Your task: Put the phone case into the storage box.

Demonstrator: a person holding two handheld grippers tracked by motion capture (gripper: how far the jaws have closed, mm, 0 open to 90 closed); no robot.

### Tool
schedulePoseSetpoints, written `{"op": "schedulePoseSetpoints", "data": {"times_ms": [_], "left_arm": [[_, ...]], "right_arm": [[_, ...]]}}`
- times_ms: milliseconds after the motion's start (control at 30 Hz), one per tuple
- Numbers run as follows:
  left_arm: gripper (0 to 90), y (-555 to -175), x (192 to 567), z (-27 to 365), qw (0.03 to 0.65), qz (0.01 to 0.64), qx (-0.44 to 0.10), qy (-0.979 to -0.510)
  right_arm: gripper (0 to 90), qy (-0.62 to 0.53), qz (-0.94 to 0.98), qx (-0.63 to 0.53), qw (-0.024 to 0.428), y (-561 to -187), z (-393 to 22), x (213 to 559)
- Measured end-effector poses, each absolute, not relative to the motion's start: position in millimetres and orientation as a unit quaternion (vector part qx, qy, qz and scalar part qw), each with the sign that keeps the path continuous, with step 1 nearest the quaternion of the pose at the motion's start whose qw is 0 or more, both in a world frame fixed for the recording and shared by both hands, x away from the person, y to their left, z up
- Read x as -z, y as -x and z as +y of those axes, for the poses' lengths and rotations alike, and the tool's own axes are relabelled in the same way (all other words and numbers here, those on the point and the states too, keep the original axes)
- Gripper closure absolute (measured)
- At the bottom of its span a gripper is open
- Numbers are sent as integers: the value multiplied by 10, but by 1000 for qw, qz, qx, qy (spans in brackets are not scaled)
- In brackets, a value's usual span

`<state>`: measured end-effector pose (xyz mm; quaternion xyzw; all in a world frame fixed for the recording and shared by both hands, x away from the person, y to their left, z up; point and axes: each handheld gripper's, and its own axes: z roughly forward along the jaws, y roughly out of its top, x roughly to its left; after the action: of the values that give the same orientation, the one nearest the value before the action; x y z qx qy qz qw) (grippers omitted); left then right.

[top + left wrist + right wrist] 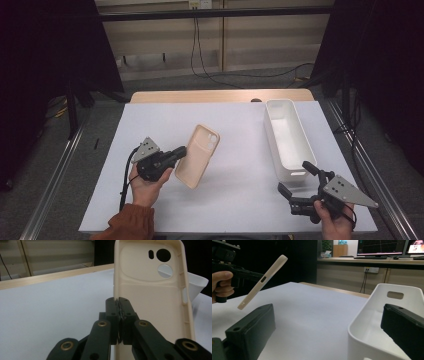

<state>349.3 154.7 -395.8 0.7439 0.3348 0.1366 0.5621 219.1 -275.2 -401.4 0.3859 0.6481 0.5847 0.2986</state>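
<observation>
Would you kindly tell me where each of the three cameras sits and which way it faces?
High view: above the near table edge, looking forward and down; both hands, the left tongs and the right tongs show.
Left gripper view: on the left tongs, looking along shut jaws clamping the phone case.
Right gripper view: on the right tongs, open, facing the white bin; the left hand shows.
All share the phone case and bin.
</observation>
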Motion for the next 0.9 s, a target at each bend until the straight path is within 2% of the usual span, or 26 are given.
{"op": "schedulePoseSetpoints", "data": {"times_ms": [900], "left_arm": [[876, -3460, 3931, 1333, 567, 320, -143, -745]], "right_arm": [[0, -338, 684, -597, 248, -2532, -2260, 3896]]}}
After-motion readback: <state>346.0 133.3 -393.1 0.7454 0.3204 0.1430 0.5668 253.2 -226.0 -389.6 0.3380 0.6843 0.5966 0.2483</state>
